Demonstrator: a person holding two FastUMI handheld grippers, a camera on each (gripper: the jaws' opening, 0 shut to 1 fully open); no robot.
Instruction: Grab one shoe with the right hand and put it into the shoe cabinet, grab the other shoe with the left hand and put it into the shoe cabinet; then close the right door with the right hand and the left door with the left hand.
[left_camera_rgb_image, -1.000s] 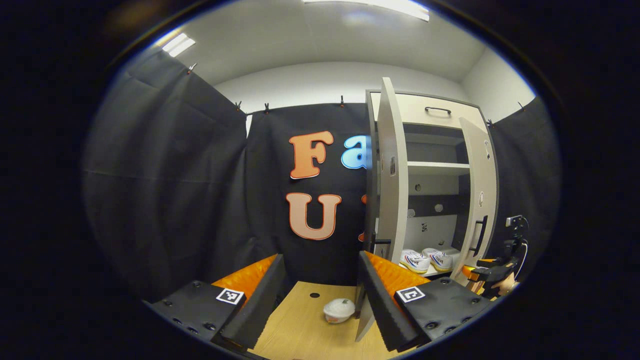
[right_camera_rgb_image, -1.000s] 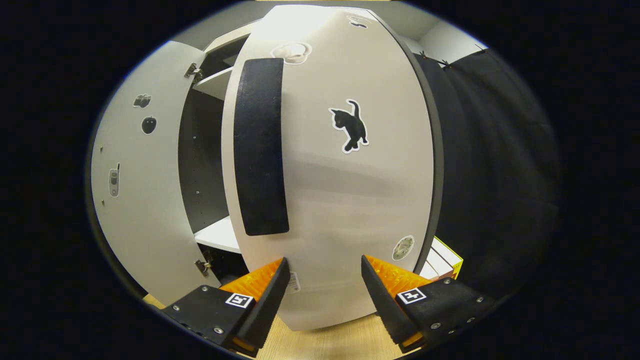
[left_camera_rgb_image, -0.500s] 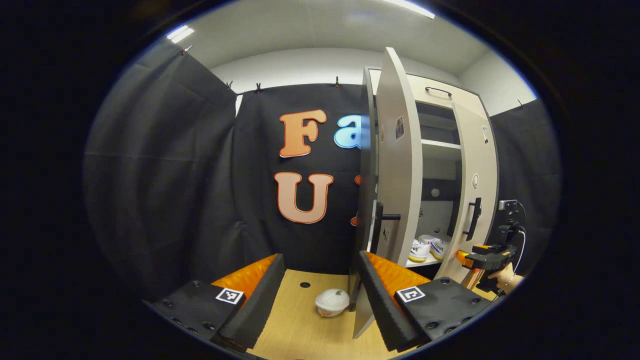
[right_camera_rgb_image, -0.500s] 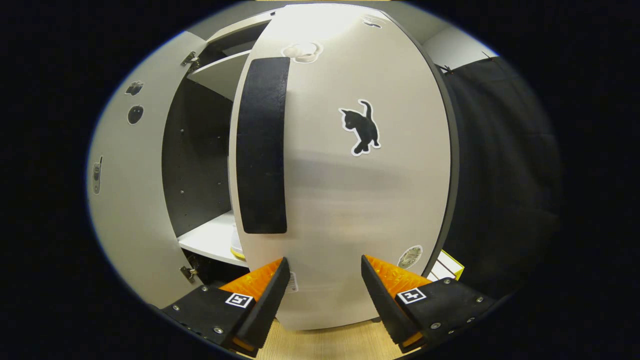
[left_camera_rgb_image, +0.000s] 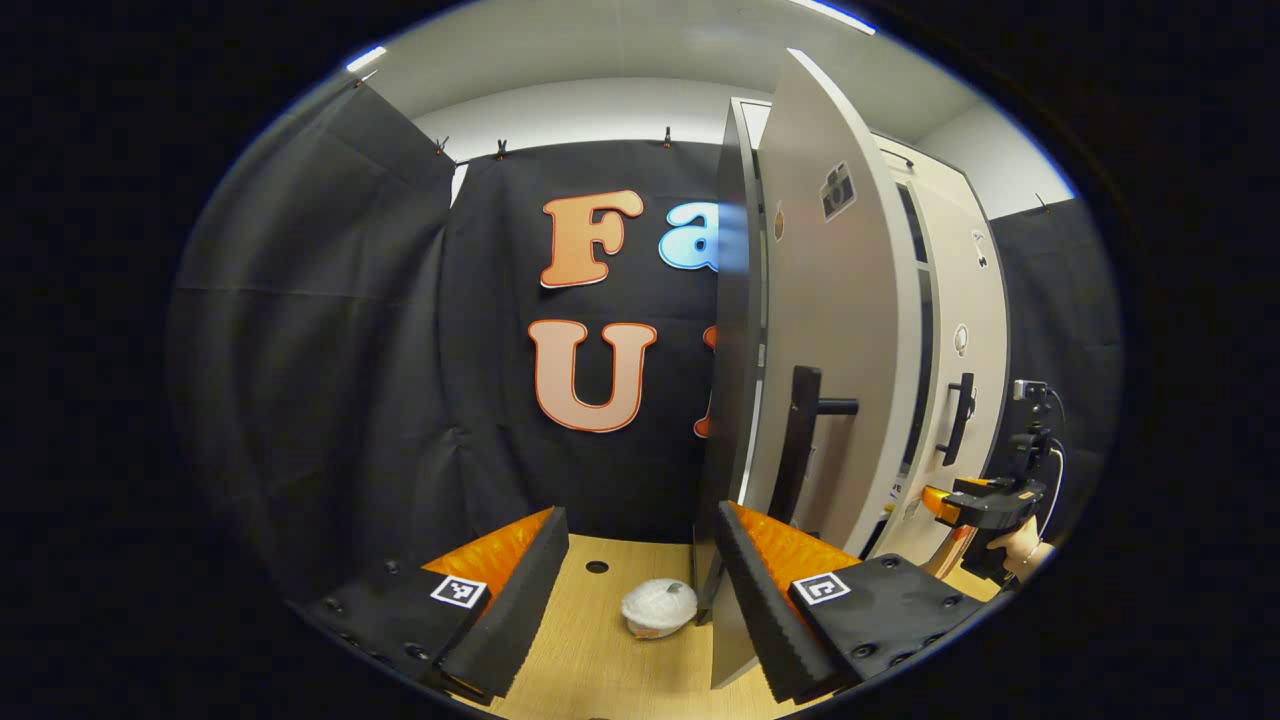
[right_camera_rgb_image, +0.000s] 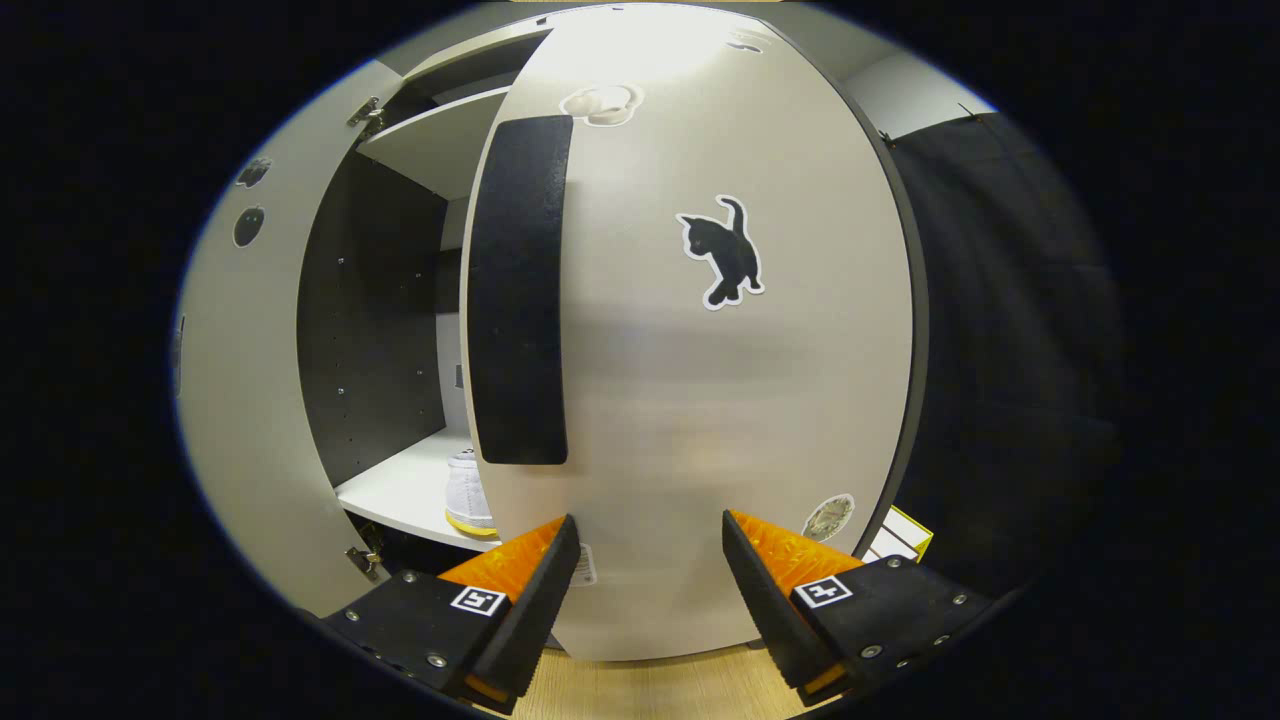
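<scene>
Two grippers, both spread wide and holding nothing. Left gripper (left_camera_rgb_image: 640, 580) sits by the left door (left_camera_rgb_image: 835, 330) of the shoe cabinet (left_camera_rgb_image: 975, 300); door's lower edge is just beside its right finger, contact unclear. Right gripper (right_camera_rgb_image: 645, 575) faces the right door (right_camera_rgb_image: 700, 380), close to its front with the black handle (right_camera_rgb_image: 520, 290) and cat sticker (right_camera_rgb_image: 722, 252). One white shoe (right_camera_rgb_image: 465, 495) on the lower shelf (right_camera_rgb_image: 400, 495) inside. White bowl (left_camera_rgb_image: 658, 607) on the wooden worktop (left_camera_rgb_image: 600, 660). Far right, a hand (left_camera_rgb_image: 1018, 552) holds the right gripper.
</scene>
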